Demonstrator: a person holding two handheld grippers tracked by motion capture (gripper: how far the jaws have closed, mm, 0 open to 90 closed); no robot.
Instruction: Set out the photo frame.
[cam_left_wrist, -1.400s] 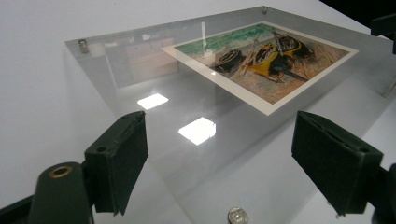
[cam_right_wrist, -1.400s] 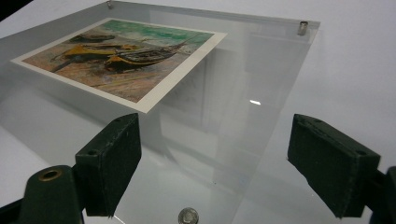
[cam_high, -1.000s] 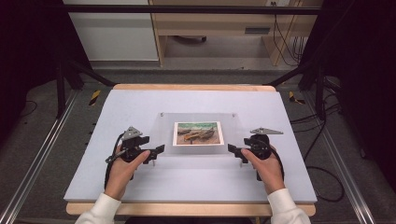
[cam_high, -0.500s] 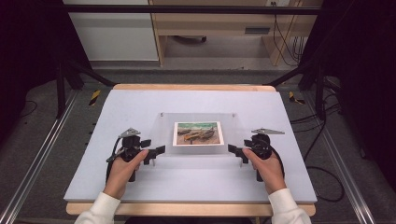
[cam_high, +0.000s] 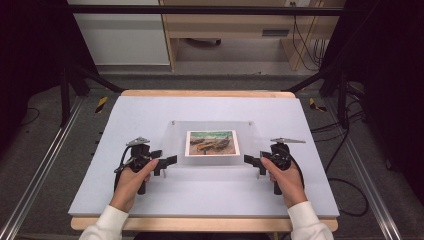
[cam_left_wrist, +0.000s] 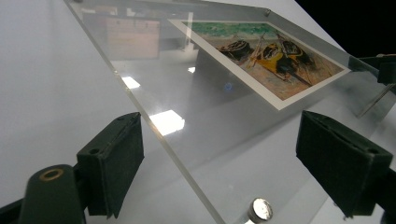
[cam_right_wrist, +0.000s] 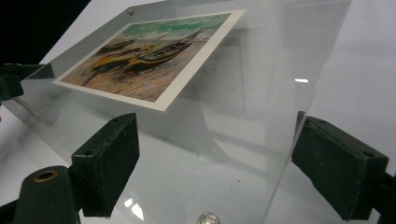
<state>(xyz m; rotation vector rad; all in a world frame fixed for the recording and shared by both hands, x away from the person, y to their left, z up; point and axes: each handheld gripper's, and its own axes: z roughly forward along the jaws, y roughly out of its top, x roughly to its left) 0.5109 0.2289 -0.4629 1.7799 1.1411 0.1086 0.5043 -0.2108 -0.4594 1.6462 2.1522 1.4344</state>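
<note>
L tool (cam_high: 169, 162) open | R tool (cam_high: 251, 162) open | acrylic frame (cam_high: 212, 160) between, prob. untouched

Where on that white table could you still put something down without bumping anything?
The white table is bare behind the clear picture frame, along both side edges, and in front between the hands. It is crowded at the frame's near corners, where the left gripper and right gripper wait.

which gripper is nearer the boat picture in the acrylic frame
Left, slightly. The left gripper sits just off the picture's near left corner; the right gripper sits a bit farther off its near right corner. Both are open.
</note>
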